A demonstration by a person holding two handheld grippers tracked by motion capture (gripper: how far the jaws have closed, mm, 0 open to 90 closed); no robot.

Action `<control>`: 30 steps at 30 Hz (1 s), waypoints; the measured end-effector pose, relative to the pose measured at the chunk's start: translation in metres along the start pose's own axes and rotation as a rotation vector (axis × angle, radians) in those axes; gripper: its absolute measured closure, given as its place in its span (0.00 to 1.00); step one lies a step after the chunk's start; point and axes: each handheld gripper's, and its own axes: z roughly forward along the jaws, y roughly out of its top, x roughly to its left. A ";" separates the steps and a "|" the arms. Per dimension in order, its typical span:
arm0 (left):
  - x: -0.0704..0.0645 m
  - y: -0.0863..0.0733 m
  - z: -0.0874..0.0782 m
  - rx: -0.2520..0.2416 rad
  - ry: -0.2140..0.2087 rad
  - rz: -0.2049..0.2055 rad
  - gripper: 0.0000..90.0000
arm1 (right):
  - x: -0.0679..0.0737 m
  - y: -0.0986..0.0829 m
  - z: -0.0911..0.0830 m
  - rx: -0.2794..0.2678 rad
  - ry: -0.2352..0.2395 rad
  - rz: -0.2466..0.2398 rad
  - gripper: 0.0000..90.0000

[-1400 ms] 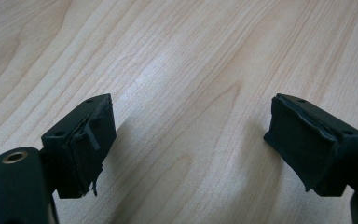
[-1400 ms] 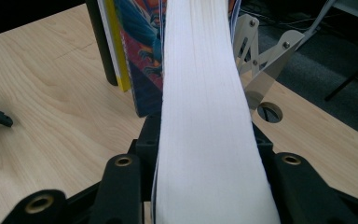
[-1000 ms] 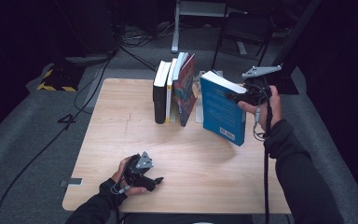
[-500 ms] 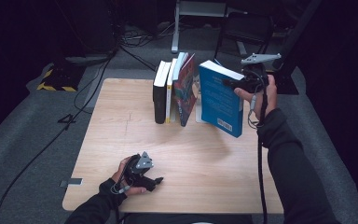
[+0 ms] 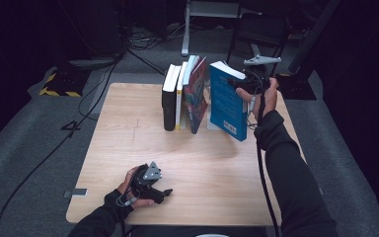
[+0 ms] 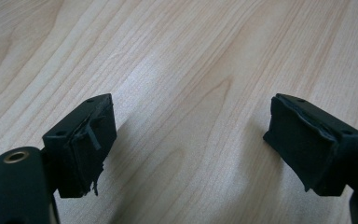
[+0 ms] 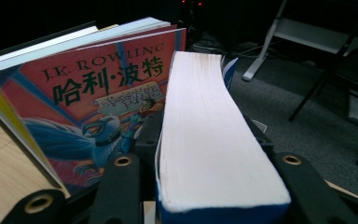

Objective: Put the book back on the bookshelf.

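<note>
Blue book (image 5: pixel 225 101) went from tilted a second ago to nearly upright now, clamped between the right gripper (image 5: pixel 240 84) jaws, just beside the Harry Potter book (image 5: pixel 196 94). Basically shelved. Left gripper (image 5: pixel 164 194) sits wide open, holding nothing.

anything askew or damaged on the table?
Two things. The red book leans against the row instead of standing upright, and the blue book is tilted, clamped in the right tongs. On the left tongs, one pad looks frayed, with shreds hanging from its edge.
</note>
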 end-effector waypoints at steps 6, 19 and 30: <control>0.000 0.000 0.000 0.001 0.002 -0.001 0.18 | 0.005 -0.009 -0.005 -0.051 -0.026 0.015 0.66; 0.000 0.000 0.000 -0.002 0.002 0.000 0.17 | 0.013 -0.048 -0.032 -0.110 -0.009 0.010 0.66; -0.001 0.000 0.001 -0.003 0.003 -0.001 0.17 | 0.015 -0.077 -0.052 -0.146 -0.021 0.010 0.65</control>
